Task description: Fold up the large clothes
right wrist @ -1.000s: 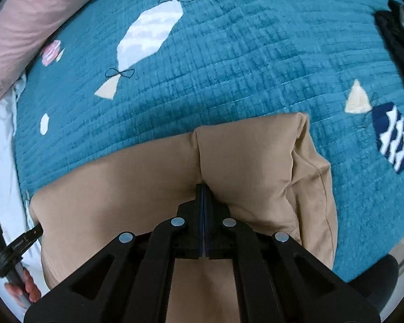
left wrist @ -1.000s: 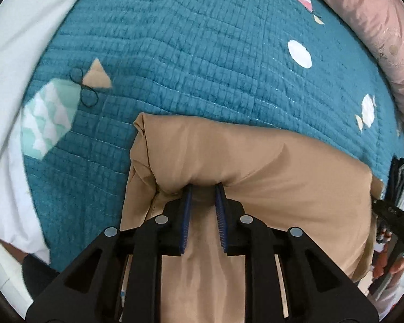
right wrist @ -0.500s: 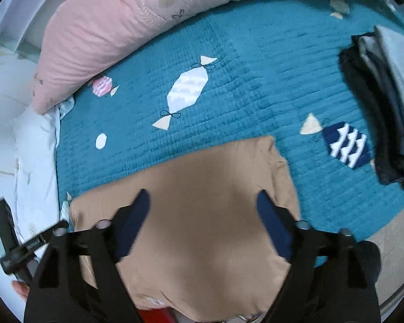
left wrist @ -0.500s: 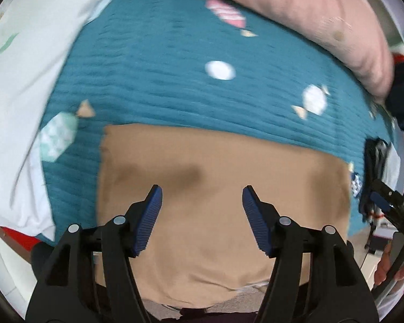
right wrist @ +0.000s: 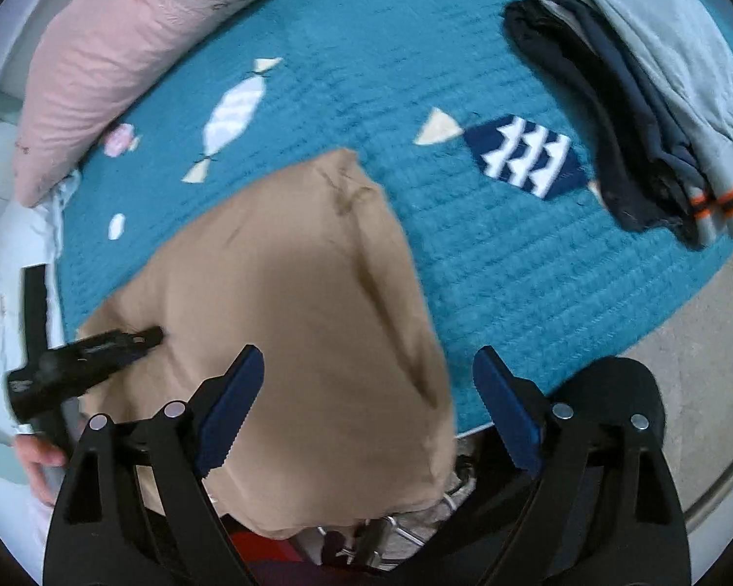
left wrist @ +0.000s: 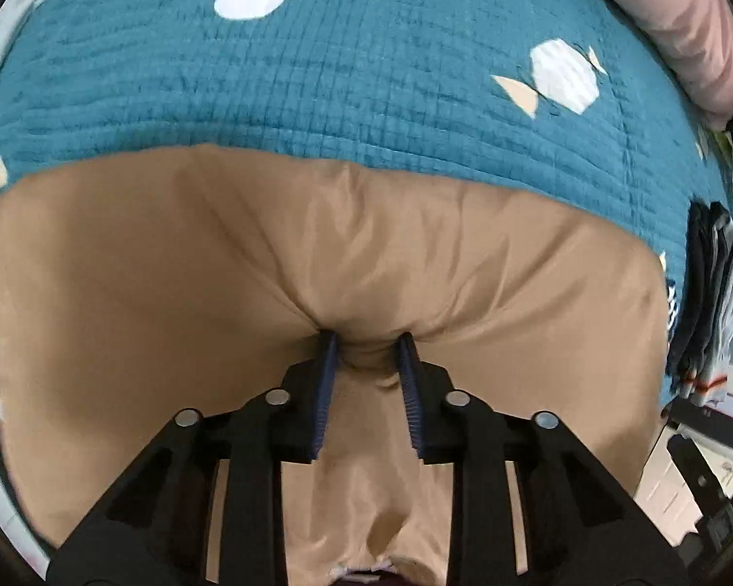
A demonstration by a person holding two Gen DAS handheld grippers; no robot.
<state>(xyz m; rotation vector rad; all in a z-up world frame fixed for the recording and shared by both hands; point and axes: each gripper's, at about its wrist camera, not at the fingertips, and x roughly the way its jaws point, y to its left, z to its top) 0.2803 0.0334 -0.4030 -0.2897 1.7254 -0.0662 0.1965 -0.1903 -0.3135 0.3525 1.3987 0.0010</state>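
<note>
Left wrist: closing fingers [left wrist: 334,356] pinch the tan garment [left wrist: 464,254].

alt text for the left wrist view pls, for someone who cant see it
The left gripper is closing, its blue pads pinching a bunched fold of tan cloth on a teal quilt. A pink pillow lies top right and stacked dark clothes far right.

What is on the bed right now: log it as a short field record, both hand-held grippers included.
surface: teal quilt with candy patches
garment: tan garment, folded, lying on the quilt
left hand-held gripper: jaws closing, a bunch of tan fabric between the pads
right hand-held gripper: open, above the garment, holding nothing
nearby: pink pillow; stack of folded clothes on the quilt
</note>
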